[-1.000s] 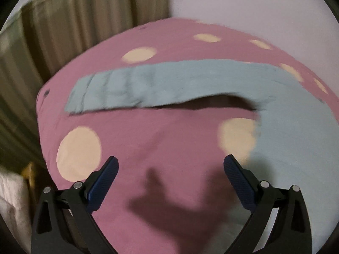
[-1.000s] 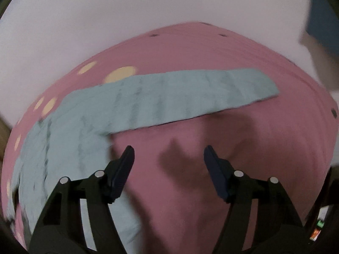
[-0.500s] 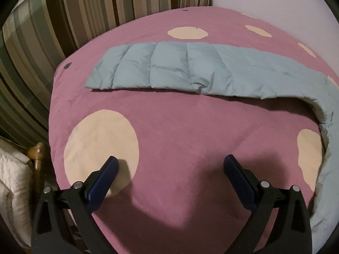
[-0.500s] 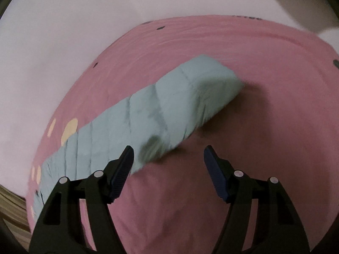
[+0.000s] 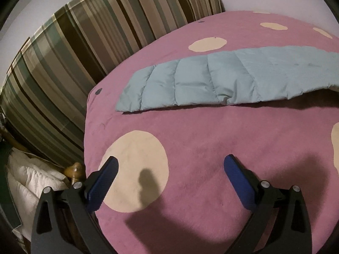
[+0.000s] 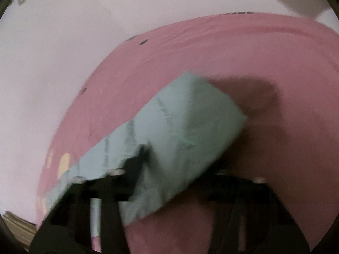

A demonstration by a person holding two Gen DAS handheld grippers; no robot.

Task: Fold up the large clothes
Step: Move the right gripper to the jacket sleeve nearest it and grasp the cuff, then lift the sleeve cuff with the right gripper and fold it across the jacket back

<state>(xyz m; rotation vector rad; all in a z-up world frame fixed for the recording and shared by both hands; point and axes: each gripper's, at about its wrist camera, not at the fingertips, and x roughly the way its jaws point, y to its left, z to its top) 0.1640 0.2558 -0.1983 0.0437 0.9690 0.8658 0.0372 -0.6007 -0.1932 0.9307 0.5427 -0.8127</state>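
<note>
Right wrist view: right tool [image 6: 169,169], jaw state indeterminate, has closed on the blue sleeve [image 6: 190,127] since half a second ago; left tool [image 5: 169,165] open, idle at 6 o'clock.

A pale blue quilted jacket [image 5: 211,82] was laid out on the pink bed, with stitched channels running across its padded sleeves. In the left wrist view, one sleeve was stretched flat towards the striped side of the bed, its cuff end resting on the cover. In the blurred right wrist view, the other sleeve [image 6: 169,139] was seen raised off the cover.
</note>
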